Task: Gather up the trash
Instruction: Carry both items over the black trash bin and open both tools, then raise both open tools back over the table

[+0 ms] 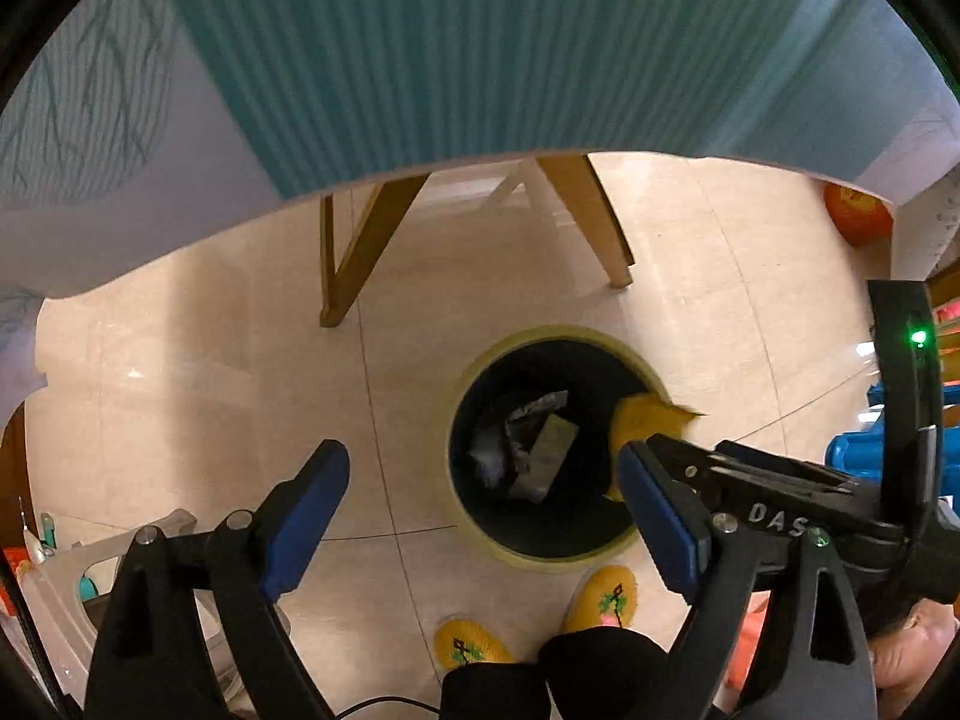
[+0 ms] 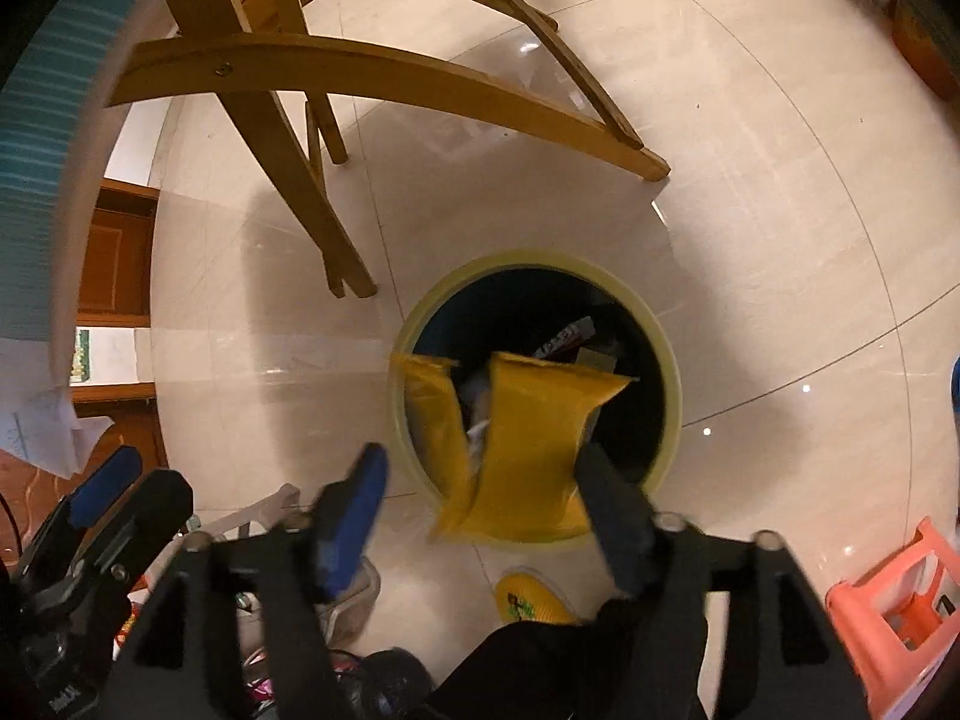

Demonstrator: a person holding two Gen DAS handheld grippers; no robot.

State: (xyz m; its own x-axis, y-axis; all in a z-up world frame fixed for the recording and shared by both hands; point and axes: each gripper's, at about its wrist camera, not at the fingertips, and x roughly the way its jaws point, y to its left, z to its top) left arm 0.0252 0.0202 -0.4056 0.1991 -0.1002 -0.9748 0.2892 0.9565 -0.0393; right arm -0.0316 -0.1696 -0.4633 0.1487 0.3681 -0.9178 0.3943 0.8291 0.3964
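A round bin with a yellowish rim (image 1: 543,333) (image 2: 528,255) stands on the tiled floor, with crumpled wrappers (image 1: 537,450) at its bottom. Two yellow padded packets (image 2: 534,450) (image 2: 432,420) are over the bin's near side, partly inside it. In the left wrist view only a corner of one yellow packet (image 1: 639,420) shows. My right gripper (image 2: 483,516) is open above the near rim. The larger packet lies between its fingers with a clear gap to the left one. My left gripper (image 1: 486,516) is wide open left of the bin mouth, with nothing between its fingers.
Wooden chair legs (image 2: 336,192) (image 1: 360,252) stand beyond the bin. The person's yellow slippers (image 1: 603,597) are just in front of it. An orange plastic stool (image 2: 894,606) is at the right, a white stool (image 1: 72,588) at the left, and a teal tablecloth (image 1: 480,48) hangs above.
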